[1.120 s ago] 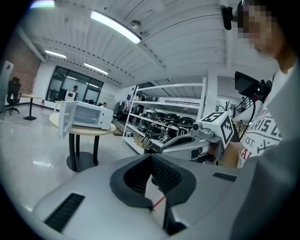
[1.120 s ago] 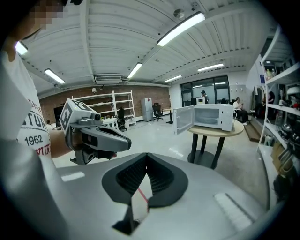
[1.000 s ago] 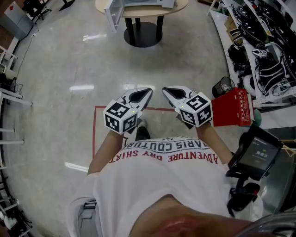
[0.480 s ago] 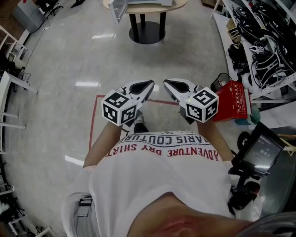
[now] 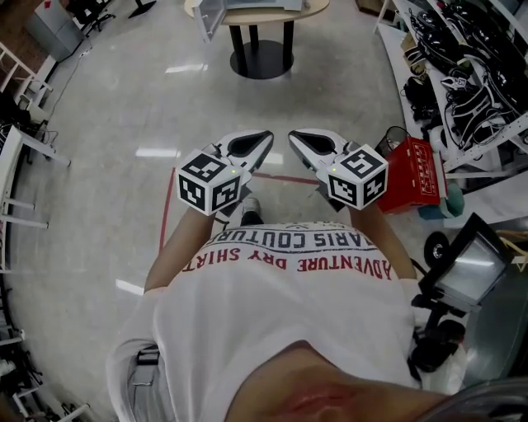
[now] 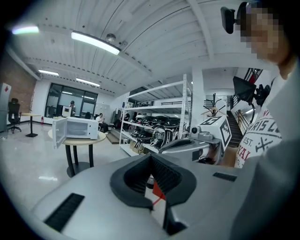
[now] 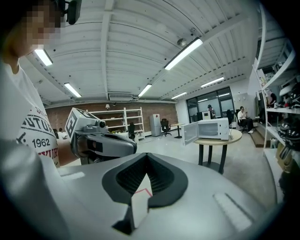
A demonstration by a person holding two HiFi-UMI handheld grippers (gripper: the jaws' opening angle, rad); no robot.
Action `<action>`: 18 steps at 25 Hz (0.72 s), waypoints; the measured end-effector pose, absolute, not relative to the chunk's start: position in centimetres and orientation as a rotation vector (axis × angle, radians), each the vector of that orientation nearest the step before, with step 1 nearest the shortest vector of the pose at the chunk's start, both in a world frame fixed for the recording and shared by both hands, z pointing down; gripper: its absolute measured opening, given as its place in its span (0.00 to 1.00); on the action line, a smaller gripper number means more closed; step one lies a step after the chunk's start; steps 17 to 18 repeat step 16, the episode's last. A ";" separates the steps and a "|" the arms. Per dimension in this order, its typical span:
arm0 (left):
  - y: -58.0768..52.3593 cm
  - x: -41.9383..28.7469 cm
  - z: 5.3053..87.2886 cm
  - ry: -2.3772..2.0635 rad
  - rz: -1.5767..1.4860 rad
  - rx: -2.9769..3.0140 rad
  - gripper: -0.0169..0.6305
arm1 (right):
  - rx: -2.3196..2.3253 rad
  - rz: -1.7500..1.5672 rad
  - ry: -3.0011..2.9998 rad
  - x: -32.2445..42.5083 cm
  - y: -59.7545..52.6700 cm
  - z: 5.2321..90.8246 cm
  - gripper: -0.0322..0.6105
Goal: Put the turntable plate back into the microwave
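The white microwave [image 6: 77,128] stands with its door swung open on a round table several metres ahead, and it also shows in the right gripper view [image 7: 208,130]. No turntable plate is in sight in any view. My left gripper [image 5: 260,138] and right gripper [image 5: 299,138] are held side by side in front of the person's chest, high above the floor and pointing toward the table [image 5: 257,10]. Both are shut, with nothing between their jaws. Each gripper view shows its own closed jaws, left [image 6: 151,157] and right [image 7: 146,157], with the other gripper beside them.
A red tape square [image 5: 168,206] marks the floor under the person's feet. A red crate [image 5: 417,177] and shelving with black gear [image 5: 470,58] line the right side. A screen on a stand [image 5: 466,264] is at the near right. Desks stand at the far left.
Both grippers have risen slightly in the head view and stay side by side, shut. The table has slid toward the top edge of the frame.
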State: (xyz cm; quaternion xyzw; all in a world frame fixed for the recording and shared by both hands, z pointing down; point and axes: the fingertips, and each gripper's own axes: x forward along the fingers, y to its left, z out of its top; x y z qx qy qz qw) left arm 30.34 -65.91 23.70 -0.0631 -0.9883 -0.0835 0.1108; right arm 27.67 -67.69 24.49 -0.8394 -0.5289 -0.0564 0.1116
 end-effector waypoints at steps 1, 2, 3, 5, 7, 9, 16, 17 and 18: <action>-66.2 30.5 23.7 -2.907 -0.232 -0.190 0.03 | -2.471 -0.174 -1.554 27.8 -68.0 24.6 0.05; -66.6 30.6 23.7 -2.909 -0.225 -0.192 0.03 | -2.476 -0.181 -1.556 27.9 -68.2 24.7 0.05; -67.0 30.7 23.7 -2.909 -0.224 -0.192 0.03 | -2.480 -0.187 -1.557 27.9 -68.4 24.7 0.05; -67.4 31.0 23.7 -2.905 -0.230 -0.191 0.03 | -2.483 -0.193 -1.565 27.9 -68.5 24.5 0.05; -67.4 31.5 23.5 -2.903 -0.240 -0.190 0.03 | -2.486 -0.196 -1.568 28.2 -68.3 24.0 0.05; -67.3 31.9 23.2 -2.905 -0.244 -0.191 0.03 | -2.493 -0.206 -1.567 28.5 -68.1 23.6 0.05; -67.5 32.5 22.5 -2.922 -0.253 -0.190 0.03 | -2.483 -0.211 -1.584 29.1 -68.8 23.3 0.05; -67.5 32.5 22.5 -2.922 -0.253 -0.190 0.03 | -2.483 -0.211 -1.584 29.1 -68.8 23.3 0.05; -67.5 32.5 22.5 -2.922 -0.253 -0.190 0.03 | -2.483 -0.211 -1.584 29.1 -68.8 23.3 0.05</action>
